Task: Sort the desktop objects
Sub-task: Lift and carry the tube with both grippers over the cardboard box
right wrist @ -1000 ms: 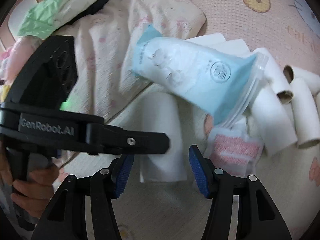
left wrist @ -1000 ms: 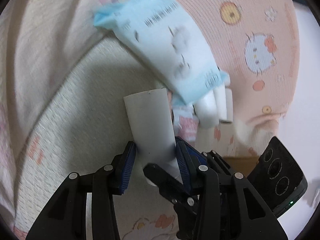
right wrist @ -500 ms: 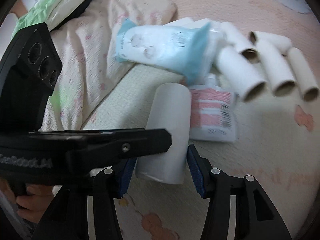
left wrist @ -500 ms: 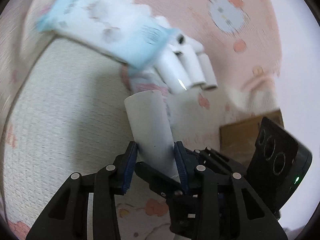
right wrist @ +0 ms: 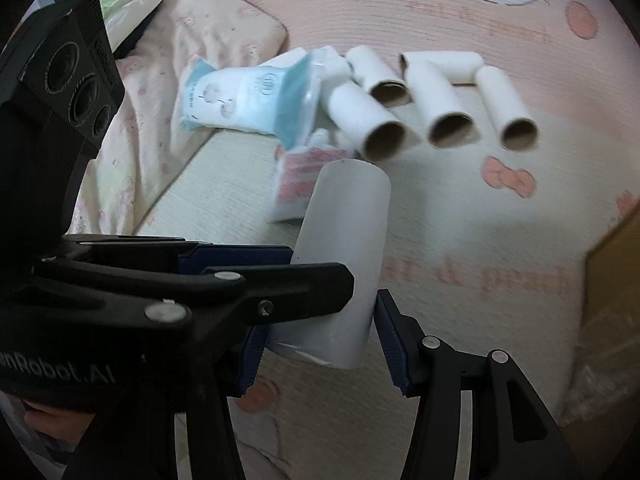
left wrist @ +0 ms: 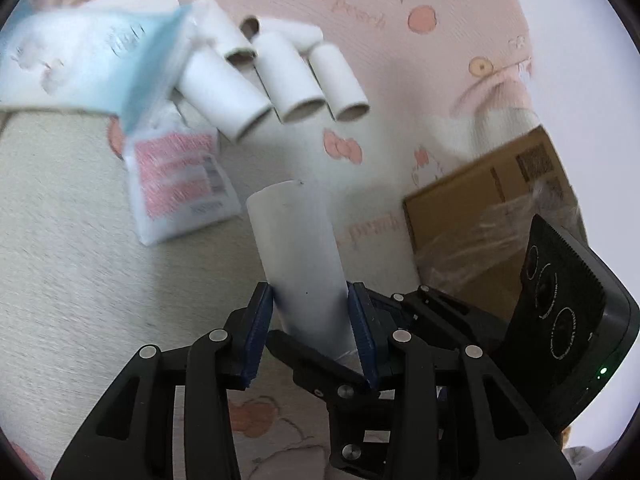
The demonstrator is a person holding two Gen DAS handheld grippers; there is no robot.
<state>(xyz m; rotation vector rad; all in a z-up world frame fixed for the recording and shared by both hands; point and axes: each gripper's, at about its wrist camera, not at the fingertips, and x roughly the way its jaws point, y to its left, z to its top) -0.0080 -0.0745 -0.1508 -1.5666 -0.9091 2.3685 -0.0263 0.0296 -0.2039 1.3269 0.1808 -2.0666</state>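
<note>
Two grippers on one white tube.

Left wrist view: left gripper (left wrist: 311,330) pinches the white tube (left wrist: 298,256) between both blue pads, tube pointing away, off the mat. Right gripper's (left wrist: 362,360) finger crosses under the tube's near end. Far left: three tubes (left wrist: 280,80) lie side by side, more behind them, partly under a blue pack (left wrist: 80,64). Pink-printed packet (left wrist: 180,184) sits just near of that pile. Cardboard box (left wrist: 492,216) on the right.

Right wrist view: same tube (right wrist: 344,256) sits between the right gripper's (right wrist: 316,344) pads. Left pad is hidden behind the left gripper (right wrist: 320,280); right pad looks just off the tube. Can't tell if it's actually clamping. Tube row (right wrist: 432,104) far centre, pack (right wrist: 248,100) to its left.

My read: sort partly done. Several tubes grouped; held tube likely goes there next. Pack and packet unsorted, overlapping the pile.
</note>
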